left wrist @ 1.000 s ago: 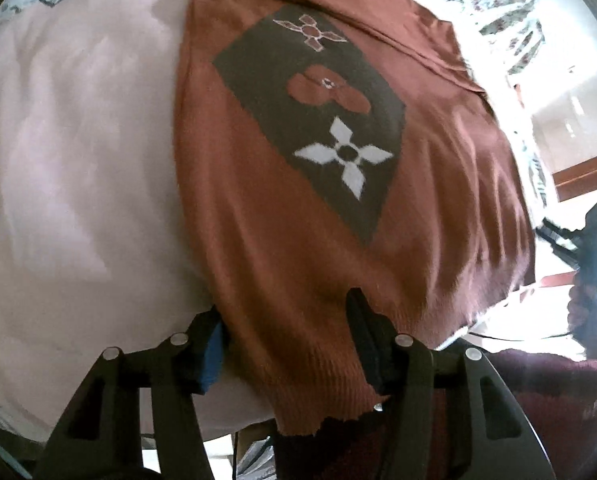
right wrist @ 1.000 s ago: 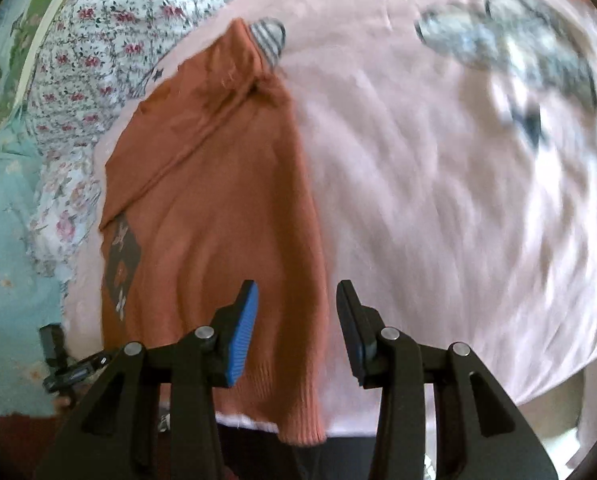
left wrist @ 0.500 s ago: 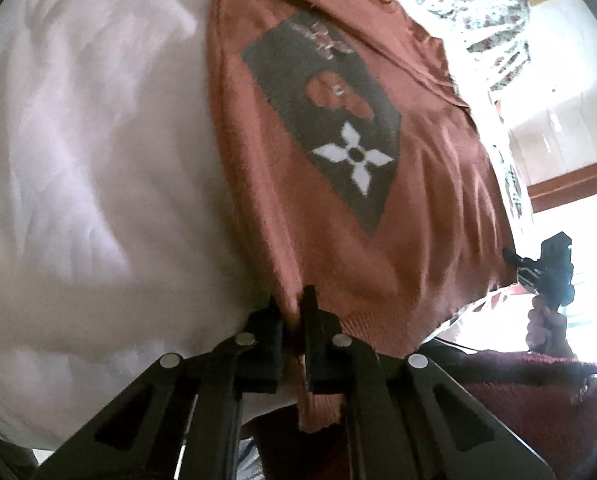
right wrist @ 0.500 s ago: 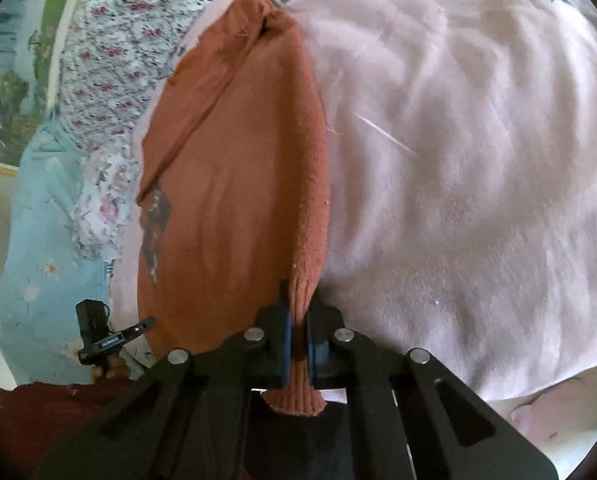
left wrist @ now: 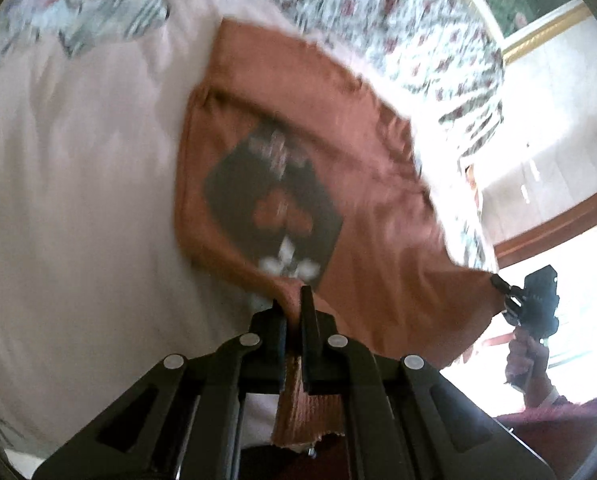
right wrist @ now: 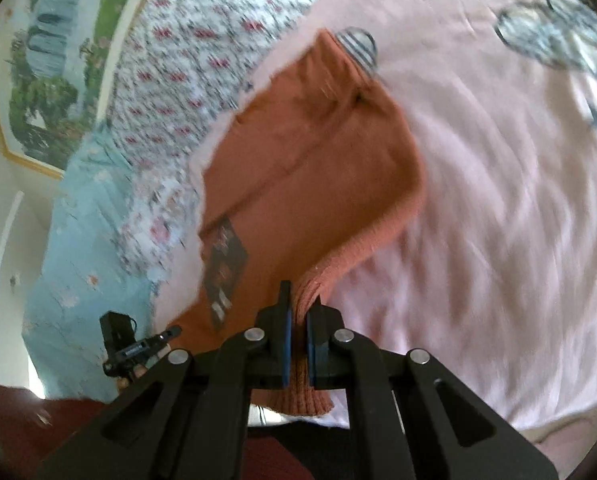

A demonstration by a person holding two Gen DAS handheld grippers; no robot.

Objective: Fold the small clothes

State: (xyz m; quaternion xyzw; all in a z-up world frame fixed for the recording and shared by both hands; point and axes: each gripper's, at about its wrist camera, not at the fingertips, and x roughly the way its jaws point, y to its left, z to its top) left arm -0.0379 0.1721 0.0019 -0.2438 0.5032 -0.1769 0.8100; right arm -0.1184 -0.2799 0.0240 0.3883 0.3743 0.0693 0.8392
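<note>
- On a bed with a pale pink sheet (left wrist: 78,200), a small rust-orange sweater (left wrist: 378,208) is lying with its far part resting on the sheet and its near hem raised off it.
- Near the bottom of the left wrist view, the left gripper (left wrist: 292,300) is pinching the ribbed hem at one corner, its jaws pressed together on the knit, with a strip of hem hanging below them.
- Near the bottom of the right wrist view, the right gripper (right wrist: 298,300) is pinching the other hem corner, its blue pads (right wrist: 285,344) pressed against the ribbing on both sides.
- Across the sweater's front, a dark diamond patch (left wrist: 274,208) with white and orange flower shapes is showing, partly blurred.
- Beyond the sweater, a flowered cover (right wrist: 202,52) is lying along the far side of the bed.
- Beside the sweater's collar, a small striped item (right wrist: 358,44) is peeking out; I cannot tell what it is.
- At the far hem corner in each view, the other gripper is showing small and dark.
</note>
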